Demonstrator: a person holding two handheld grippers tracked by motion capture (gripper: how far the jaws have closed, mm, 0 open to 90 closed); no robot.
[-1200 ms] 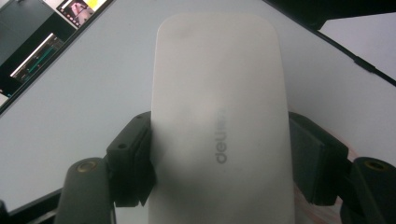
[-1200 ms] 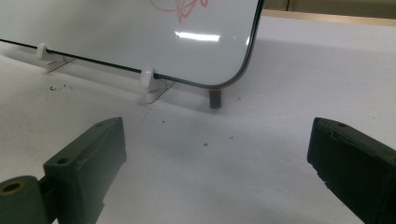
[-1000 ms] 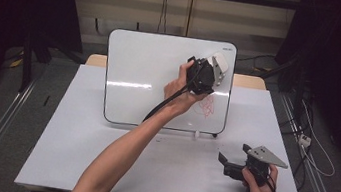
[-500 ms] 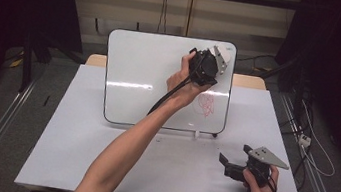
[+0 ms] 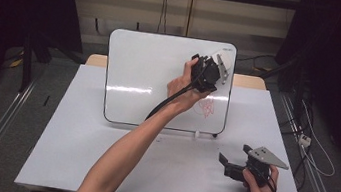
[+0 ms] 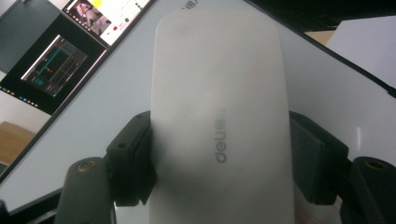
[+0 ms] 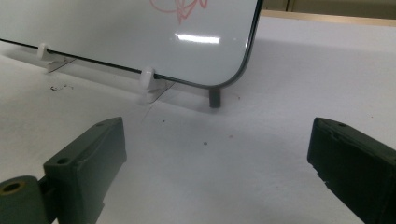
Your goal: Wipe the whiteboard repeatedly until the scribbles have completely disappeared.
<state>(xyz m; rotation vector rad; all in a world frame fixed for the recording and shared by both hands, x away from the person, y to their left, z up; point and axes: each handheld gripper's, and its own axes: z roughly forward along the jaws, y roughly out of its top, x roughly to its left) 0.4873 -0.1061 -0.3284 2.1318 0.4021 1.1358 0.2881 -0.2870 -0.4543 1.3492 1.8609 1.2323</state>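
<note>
- Your left gripper [image 6: 219, 186] is squeezing a white eraser [image 6: 219, 116] between its two black jaws, one pad pressing on each long side.
- The eraser is smooth, pale plastic with round ends, shaped like a long pill (small grey letters are running along it).
- In the left gripper view, its long way is pointing straight out from the jaws, away from your hand.
- In the high view, your left gripper [image 5: 211, 71] is holding the eraser [image 5: 223, 65] up against the whiteboard [image 5: 146, 72], near the board's top right corner.
- The whiteboard is shiny and white, with a thin dark edge and round corners, and it is leaning back on little white clips.
- A red scribble [image 5: 205, 108] is sitting on the board just below your left hand.
- Your right gripper [image 7: 215, 163] is holding its jaws wide apart, with nothing between them but bare table.
- The table [image 5: 74, 153] is wearing a flat, dull white cover.
- Your right gripper [image 5: 229, 165] is resting low near the front right of the table, well apart from the board, and it is pointing toward the board's bottom corner.
</note>
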